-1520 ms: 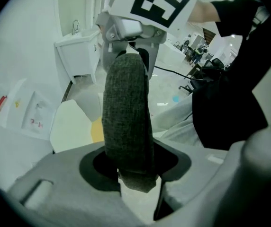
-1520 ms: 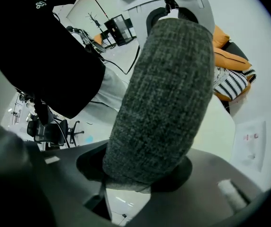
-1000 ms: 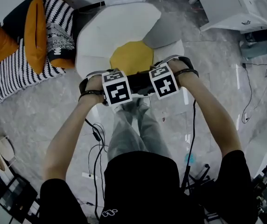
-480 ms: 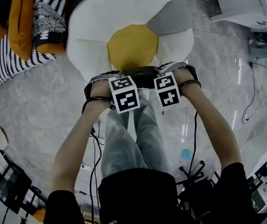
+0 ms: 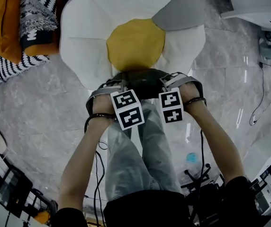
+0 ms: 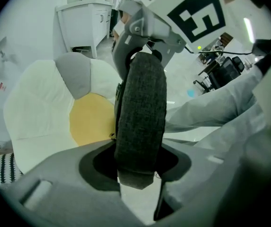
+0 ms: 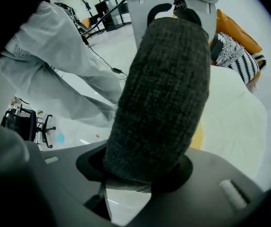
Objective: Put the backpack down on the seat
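Note:
A dark grey fabric backpack (image 5: 142, 81) hangs between my two grippers, just over the front edge of the flower-shaped seat (image 5: 90, 27), which has white petals, one grey petal and a yellow centre. My left gripper (image 5: 120, 86) is shut on the pack's left end and my right gripper (image 5: 167, 83) on its right end. In the left gripper view the backpack (image 6: 140, 108) fills the left gripper (image 6: 138, 167), with the seat (image 6: 38, 112) beyond. In the right gripper view the backpack (image 7: 166, 93) is wedged in the right gripper (image 7: 140, 171), beside the seat (image 7: 235, 122).
Striped black-and-white and orange cushions (image 5: 17, 27) lie at the seat's left. A white cabinet (image 5: 261, 4) stands at the upper right. Cables (image 5: 97, 152) trail over the marble floor beside the person's legs (image 5: 135, 150). A chair base (image 5: 197, 178) stands at the lower right.
Both grippers have carried the backpack forward, from well short of the seat to its front edge. The seat now looms larger and closer in the head view. Both grips look unchanged.

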A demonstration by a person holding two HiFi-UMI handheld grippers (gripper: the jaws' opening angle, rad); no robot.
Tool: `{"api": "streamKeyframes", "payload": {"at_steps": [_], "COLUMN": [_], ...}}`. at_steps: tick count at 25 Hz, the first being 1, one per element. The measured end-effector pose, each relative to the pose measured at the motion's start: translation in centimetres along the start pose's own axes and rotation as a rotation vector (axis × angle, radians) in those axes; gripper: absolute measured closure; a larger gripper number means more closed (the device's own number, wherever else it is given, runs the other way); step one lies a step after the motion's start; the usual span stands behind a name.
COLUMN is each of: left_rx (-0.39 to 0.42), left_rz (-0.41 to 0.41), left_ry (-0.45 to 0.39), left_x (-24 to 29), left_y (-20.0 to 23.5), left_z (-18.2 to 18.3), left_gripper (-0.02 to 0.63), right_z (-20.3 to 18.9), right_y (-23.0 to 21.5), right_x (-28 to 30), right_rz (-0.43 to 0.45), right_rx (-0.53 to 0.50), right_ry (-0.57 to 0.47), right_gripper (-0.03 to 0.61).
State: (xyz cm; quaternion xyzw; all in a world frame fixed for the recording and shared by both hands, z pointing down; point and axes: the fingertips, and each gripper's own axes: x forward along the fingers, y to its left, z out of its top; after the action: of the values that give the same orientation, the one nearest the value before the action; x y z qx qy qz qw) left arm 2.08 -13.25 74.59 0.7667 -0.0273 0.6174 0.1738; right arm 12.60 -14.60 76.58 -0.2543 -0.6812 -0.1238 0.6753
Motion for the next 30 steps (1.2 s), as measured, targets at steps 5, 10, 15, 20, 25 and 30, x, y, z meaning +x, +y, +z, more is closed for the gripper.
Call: {"api": "streamKeyframes", "payload": {"at_steps": [5,10,15,20,25,30], "left_rx": [-0.037,-0.057,-0.049,-0.047,-0.044,-0.033], "left_rz": [0.036,0.106,0.199,0.276,0.363,0.497], "left_ry": [-0.06,-0.115,-0.131,-0.125,-0.113,-0.1], "left_x": [1.1,1.4,1.4,1.6,2.3,3.7], "left_y": [0.8,4.2,8.6,12.7,17.1,22.2], "left_z": [0.2,1.4,2.3,2.3,2.6,3.0], "left_gripper": [0.425,0.428,0.428,0.428,0.425,0.412], "right_z": [-0.6,-2.4,-4.3,-5.4,-7.0,-8.9], "right_y": [-0.7,-3.6,-7.4,-11.7,-16.2,-20.9], "right_x": [1.5,2.4,2.7,3.3,4.4,5.9], "right_rz": [-0.021,-0.066,-0.11,-0.171,-0.258,-0.362], "right_rx": [0.006,0.059,0.1,0.137,0.178,0.231], "right_ry": [-0.013,-0.034,-0.054,-0.066,-0.077,-0.088], "right_gripper": [0.351,0.348,0.345,0.334,0.325,0.32]}}
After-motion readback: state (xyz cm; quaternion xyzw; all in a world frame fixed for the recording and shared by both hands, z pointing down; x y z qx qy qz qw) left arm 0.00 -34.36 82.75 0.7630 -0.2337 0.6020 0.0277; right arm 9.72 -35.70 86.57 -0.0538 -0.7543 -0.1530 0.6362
